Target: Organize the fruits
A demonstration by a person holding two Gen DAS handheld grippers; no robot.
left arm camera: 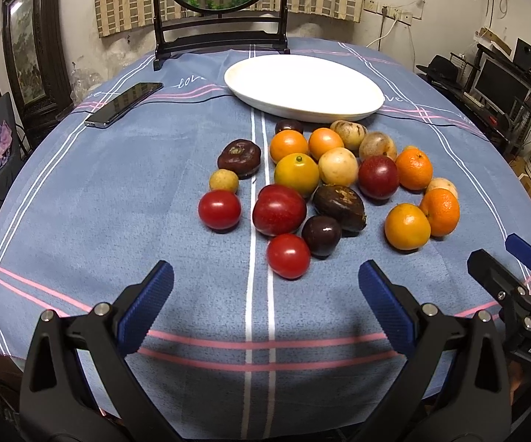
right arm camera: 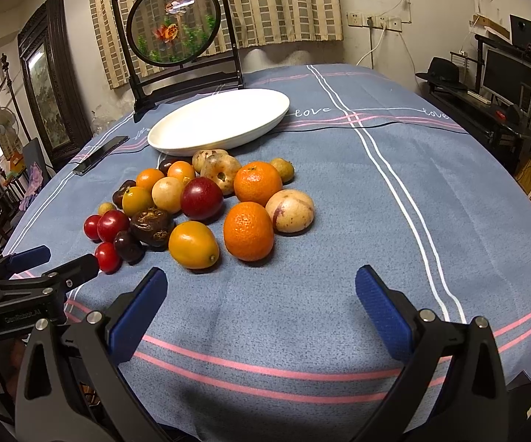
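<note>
Read "love" (right arm camera: 311,111) in white script on the blue striped tablecloth (right arm camera: 339,221), repeated further right and again near the plate in the left wrist view; read "DAS" on the right gripper's body where it entered the left wrist view at the right edge, and "GenRobot.AI" on the left gripper's body at the left edge of the right wrist view. Saw the left gripper (left arm camera: 265,291) spread wide and grasping nothing, low over the near part of the cloth just short of the fruit. Saw the right gripper (right arm camera: 261,296) likewise released and empty, over bare cloth to the right of the pile. Found the fruits (left arm camera: 320,180) heaped loose on the cloth between the grippers and the white oval plate (left arm camera: 339,110), none on the plate: red tomatoes (left arm camera: 288,256) nearest the left gripper, oranges (right arm camera: 248,230) nearest the right, with dark plums, yellow and pale speckled fruits packed touching among them. Noted a dark phone (left arm camera: 123,103) lying flat left of the plate, and a round goldfish screen on a black stand (right arm camera: 177,24) behind it. Noted a checked curtain, wall sockets, a black hat and a monitor beyond the table.
</note>
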